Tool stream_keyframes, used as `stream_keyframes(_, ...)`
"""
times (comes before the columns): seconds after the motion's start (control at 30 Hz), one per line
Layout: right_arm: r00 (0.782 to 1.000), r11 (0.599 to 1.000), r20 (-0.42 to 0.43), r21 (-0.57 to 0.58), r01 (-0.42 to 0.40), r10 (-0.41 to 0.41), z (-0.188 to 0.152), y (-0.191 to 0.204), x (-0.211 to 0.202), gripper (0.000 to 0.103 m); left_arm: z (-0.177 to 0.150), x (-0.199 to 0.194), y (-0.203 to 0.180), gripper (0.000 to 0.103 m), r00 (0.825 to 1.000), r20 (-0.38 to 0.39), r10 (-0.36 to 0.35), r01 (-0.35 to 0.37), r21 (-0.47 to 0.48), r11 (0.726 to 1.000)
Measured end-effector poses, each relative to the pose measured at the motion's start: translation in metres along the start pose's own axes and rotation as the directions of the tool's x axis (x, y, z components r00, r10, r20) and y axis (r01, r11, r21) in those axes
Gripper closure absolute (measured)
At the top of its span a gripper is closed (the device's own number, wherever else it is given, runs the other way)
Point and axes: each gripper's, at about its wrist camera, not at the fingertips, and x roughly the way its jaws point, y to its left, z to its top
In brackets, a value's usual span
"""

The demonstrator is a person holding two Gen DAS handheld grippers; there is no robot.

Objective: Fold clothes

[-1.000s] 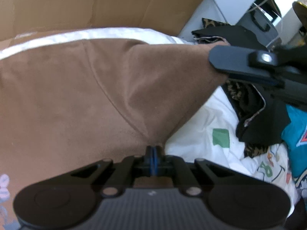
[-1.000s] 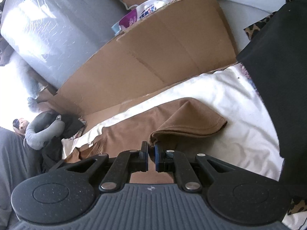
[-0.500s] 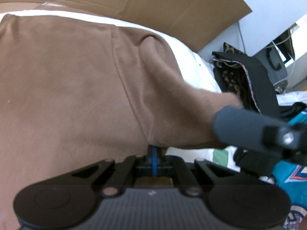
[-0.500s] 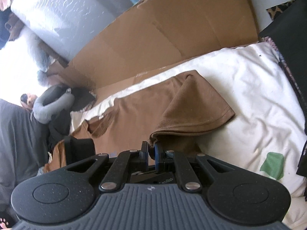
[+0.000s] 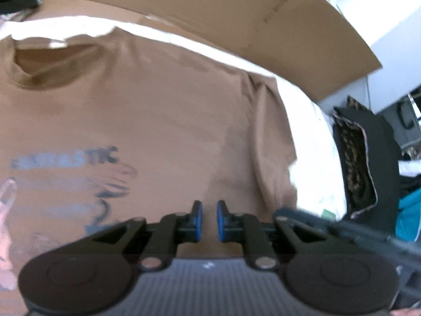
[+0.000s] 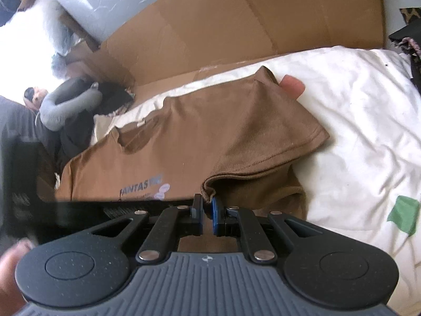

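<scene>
Lying flat on the white bed sheet [image 6: 355, 110], the brown T-shirt [image 6: 184, 144] has its sleeve hem pinched by the right hand-held gripper [image 6: 207, 212]; the left hand-held gripper [image 5: 209, 220] has just been opening, jaws slightly apart, empty

Your shirt [image 6: 184, 144] is plain brown, with grey-blue lettering and a pale lilac and pink print [image 5: 65, 179] on the chest. It lies on a white sheet [image 6: 368, 121] that bears a green patch [image 6: 404, 214]. Behind it you have tan cardboard [image 6: 236, 26]. At the side you see a black garment [image 5: 381, 158] with a leopard-spot lining and a teal cloth [image 5: 410, 213]. Your fingers [image 5: 198, 221] are black with blue pads.
</scene>
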Motion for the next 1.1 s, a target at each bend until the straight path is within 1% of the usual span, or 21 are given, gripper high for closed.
stream_keyframes(0.07,1.0,1.0,-0.017,-0.013,0.007,-0.007,-0.004,0.003,0.005,0.097,0.005,-0.007,0.005,0.085,1.0,0.015,0.012,-0.012,-0.006,1.0)
stream_keyframes(0.1,1.0,1.0,-0.025,-0.019,0.01,-0.01,-0.006,0.005,0.008,0.094,0.007,-0.01,0.006,0.085,1.0,0.022,0.018,-0.018,-0.008,1.0)
stream_keyframes(0.13,0.999,1.0,-0.036,-0.022,0.008,-0.009,-0.007,0.005,0.011,0.094,0.009,-0.012,0.006,0.084,0.999,0.029,0.026,-0.026,-0.007,1.0)
stream_keyframes(0.23,0.998,0.999,-0.058,-0.038,0.001,-0.004,-0.011,0.009,0.014,0.087,0.016,-0.02,0.008,0.081,0.998,0.047,0.049,-0.049,-0.003,0.999)
stream_keyframes(0.37,0.998,0.999,-0.055,-0.048,-0.023,0.02,-0.009,0.01,0.005,0.083,0.025,-0.032,0.014,0.079,0.995,0.062,0.079,-0.08,0.007,0.997)
stream_keyframes(0.43,1.0,0.999,-0.029,-0.049,-0.005,0.004,-0.005,0.007,-0.001,0.08,0.029,-0.036,0.016,0.078,0.994,0.07,0.086,-0.086,0.009,0.996)
stream_keyframes(0.5,0.999,0.998,0.008,-0.048,0.04,-0.039,0.002,0.0,-0.006,0.073,0.032,-0.037,0.017,0.077,0.993,0.082,0.085,-0.087,0.013,0.996)
stream_keyframes(0.63,0.99,0.992,0.062,-0.004,0.124,-0.123,0.016,-0.026,-0.008,0.07,0.033,-0.031,0.01,0.075,0.994,0.081,0.071,-0.073,0.028,0.997)
stream_keyframes(0.7,0.985,0.988,0.08,0.02,0.153,-0.154,0.023,-0.039,-0.005,0.059,0.032,-0.027,0.007,0.075,0.995,0.079,0.065,-0.068,0.039,0.997)
stream_keyframes(0.8,0.977,0.981,0.093,0.051,0.188,-0.192,0.034,-0.057,0.003,0.049,0.031,-0.023,0.005,0.075,0.995,0.078,0.058,-0.062,0.053,0.997)
stream_keyframes(0.97,0.965,0.97,0.099,0.04,0.241,-0.244,0.048,-0.076,0.023,0.049,0.03,-0.021,0.009,0.075,0.994,0.09,0.055,-0.058,0.04,0.998)
stream_keyframes(1.1,0.972,0.975,0.071,0.044,0.22,-0.222,0.051,-0.085,0.035,0.05,0.03,-0.022,0.013,0.075,0.995,0.088,0.049,-0.052,0.028,0.998)
